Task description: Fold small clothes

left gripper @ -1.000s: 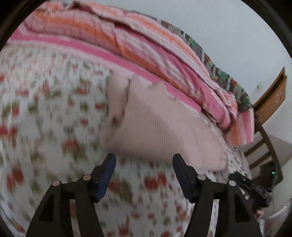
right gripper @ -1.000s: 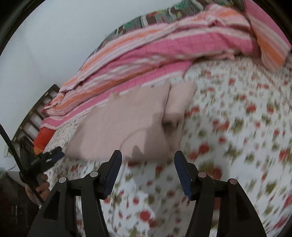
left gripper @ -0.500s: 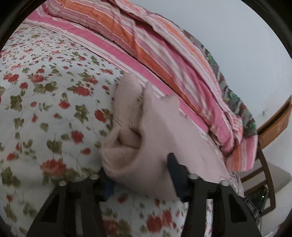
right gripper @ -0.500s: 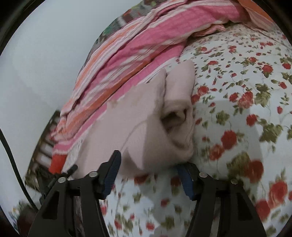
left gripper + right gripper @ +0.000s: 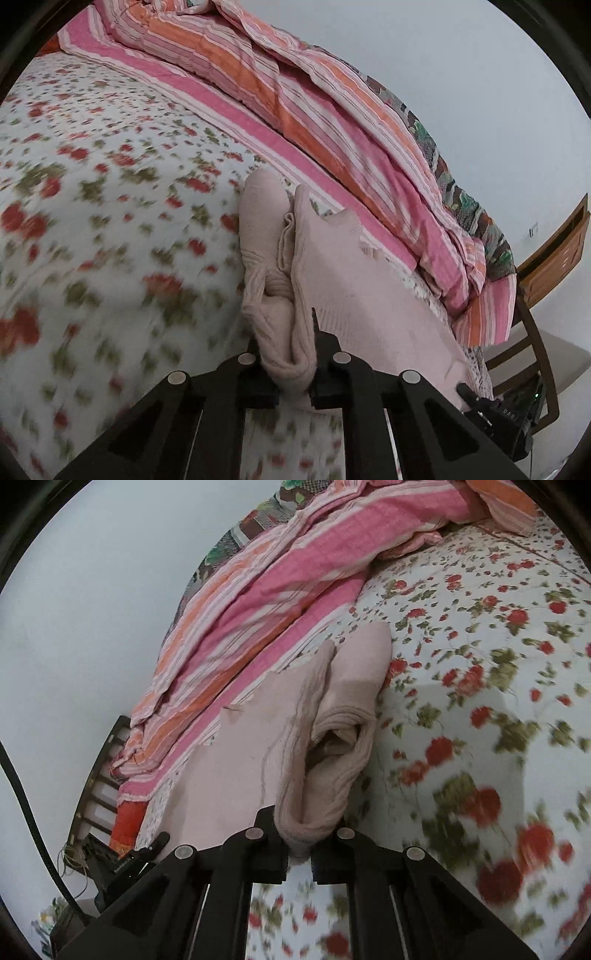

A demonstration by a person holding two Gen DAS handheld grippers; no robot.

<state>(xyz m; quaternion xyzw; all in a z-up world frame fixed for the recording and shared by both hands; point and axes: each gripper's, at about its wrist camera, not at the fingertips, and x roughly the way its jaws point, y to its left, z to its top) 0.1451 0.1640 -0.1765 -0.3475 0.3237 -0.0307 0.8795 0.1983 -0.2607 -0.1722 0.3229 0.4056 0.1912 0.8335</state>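
Note:
A pale pink knit garment lies on the flowered bedsheet, partly folded, with a bunched ribbed hem at its near edge. My left gripper is shut on one near corner of that hem. In the right wrist view the same garment stretches away, and my right gripper is shut on its other near corner. Both grips pinch several layers of knit. The fingertips are hidden by the cloth.
A pink and orange striped quilt is heaped along the far side of the bed, also in the right wrist view. A wooden headboard and chair stand at the right. A dark cable hangs at the left.
Both grippers moved forward onto the garment's near hem and closed on it. They were open and short of the cloth a second ago.

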